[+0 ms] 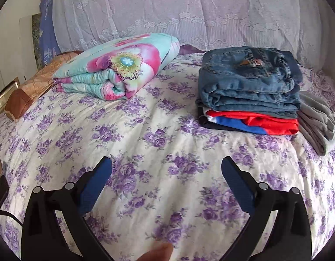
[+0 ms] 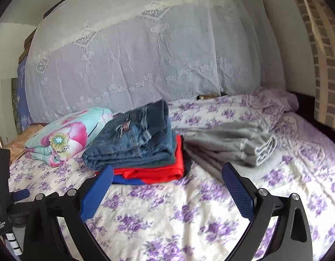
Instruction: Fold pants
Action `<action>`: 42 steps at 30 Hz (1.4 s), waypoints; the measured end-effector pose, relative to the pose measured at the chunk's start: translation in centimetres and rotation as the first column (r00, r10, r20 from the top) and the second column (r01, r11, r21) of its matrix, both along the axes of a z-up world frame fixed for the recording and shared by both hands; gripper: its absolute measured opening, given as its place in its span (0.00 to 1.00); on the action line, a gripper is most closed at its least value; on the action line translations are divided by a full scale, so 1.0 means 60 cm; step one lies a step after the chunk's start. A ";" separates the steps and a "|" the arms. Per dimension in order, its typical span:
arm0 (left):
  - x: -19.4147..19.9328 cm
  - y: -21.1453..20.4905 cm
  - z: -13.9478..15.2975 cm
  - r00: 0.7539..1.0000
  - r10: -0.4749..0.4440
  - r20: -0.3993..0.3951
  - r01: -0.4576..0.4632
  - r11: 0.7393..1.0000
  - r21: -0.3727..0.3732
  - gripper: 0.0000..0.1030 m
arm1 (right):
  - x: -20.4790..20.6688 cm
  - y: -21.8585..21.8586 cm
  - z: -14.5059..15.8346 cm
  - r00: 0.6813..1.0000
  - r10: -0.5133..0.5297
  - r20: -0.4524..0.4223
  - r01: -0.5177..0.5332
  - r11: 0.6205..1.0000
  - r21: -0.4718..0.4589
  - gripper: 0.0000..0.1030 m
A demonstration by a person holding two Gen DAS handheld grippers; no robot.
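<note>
- Apparently the grey pants [image 2: 228, 145] are the item in hand: they lie on the bed [image 2: 167, 213] partly folded, loose at one end, just right of the clothes stack and touching its edge.
- Folded jeans [image 1: 250, 82] top that stack, over a red and blue garment [image 1: 252, 124]; this pile looks finished.
- My judgement: most of the work is done, and what remains is to square up the grey pants and perhaps set them on the pile.
- The left gripper [image 1: 166, 187] hovers over bare sheet in front of the stack, jaws spread wide, holding nothing.
- The right gripper [image 2: 167, 191] is likewise wide apart and empty, aimed between stack and grey pants.
- A rolled floral quilt [image 1: 119, 67] sits well left of the stack; a lace curtain [image 2: 145, 61] hangs behind.
</note>
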State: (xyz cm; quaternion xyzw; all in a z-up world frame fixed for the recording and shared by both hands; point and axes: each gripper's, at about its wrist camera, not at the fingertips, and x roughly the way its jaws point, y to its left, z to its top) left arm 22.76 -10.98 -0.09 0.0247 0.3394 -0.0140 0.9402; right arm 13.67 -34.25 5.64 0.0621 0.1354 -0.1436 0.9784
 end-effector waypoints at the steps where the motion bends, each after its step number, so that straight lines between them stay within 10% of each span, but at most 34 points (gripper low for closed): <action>1: -0.005 -0.008 0.014 1.000 -0.009 0.014 0.009 1.000 -0.013 0.95 | -0.001 -0.002 0.003 1.000 -0.003 0.004 0.003 1.000 -0.007 0.97; 13: -0.003 -0.080 -0.034 0.994 -0.100 0.040 0.096 0.991 0.095 0.95 | -0.029 -0.007 -0.052 0.993 0.021 0.116 -0.026 0.999 0.041 0.97; 42: -0.015 -0.065 -0.022 0.994 -0.092 0.059 0.089 0.994 0.060 0.95 | -0.023 0.029 -0.065 0.993 0.057 0.104 -0.059 0.998 0.010 0.97</action>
